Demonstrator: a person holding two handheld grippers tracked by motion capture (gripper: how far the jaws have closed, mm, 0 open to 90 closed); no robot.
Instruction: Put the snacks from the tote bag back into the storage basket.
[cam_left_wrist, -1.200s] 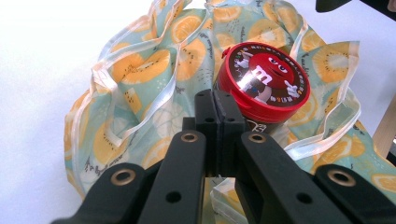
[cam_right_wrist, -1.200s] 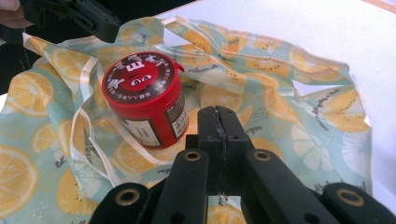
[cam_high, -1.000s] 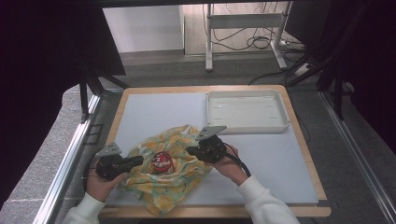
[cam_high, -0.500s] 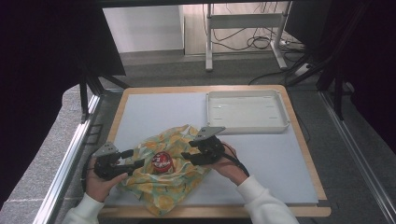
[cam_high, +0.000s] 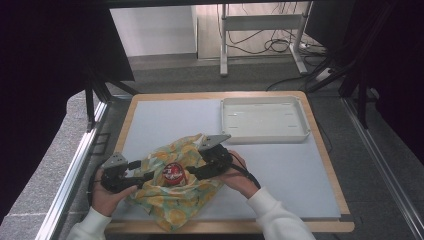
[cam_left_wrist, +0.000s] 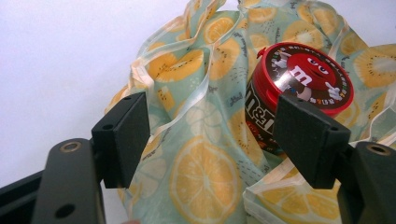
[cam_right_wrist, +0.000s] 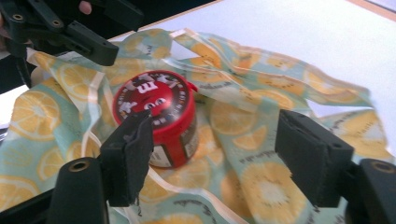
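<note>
**candy tub on the cloth bag, both grippers let go, packing not finished**

high view: left gripper (cam_high: 146, 176) and right gripper (cam_high: 192, 172) sit low on the near half of the table (cam_high: 165, 117), one on each side of the red-lidded candy tub (cam_high: 173, 172). the tub stands on the crumpled lemon-print cloth bag (cam_high: 175, 205). my read is that the tub has been brought to the cloth and set down, but the fabric is spread flat around it, not pulled up over it. the white tray (cam_high: 264, 136) at the far right corner has nothing in it and sits well apart from the work.

left gripper view: jaws stand wide and have just been opening. between them is only loose fabric and a clear strap of the cloth bag (cam_left_wrist: 201, 177), and the pads press on nothing. the candy tub (cam_left_wrist: 299, 84) is upright just past the right-hand jaw (lid on, cartoon face up), with fabric bunched behind it.

right gripper view: jaws are also spread and have just been opening, with nothing pinched. the candy tub (cam_right_wrist: 161, 121) stands just beyond the left-hand jaw, close but i can't tell if it touches. the cloth bag (cam_right_wrist: 243, 140) lies slack under and around it. the left gripper (cam_right_wrist: 105, 51) hangs over the far edge of the cloth.

judgement: placement looks done. what's left is regripping the fabric edges or straps and gathering them around the tub. whether the tub is inside the bag's mouth or just on top of it, i can't tell.
</note>
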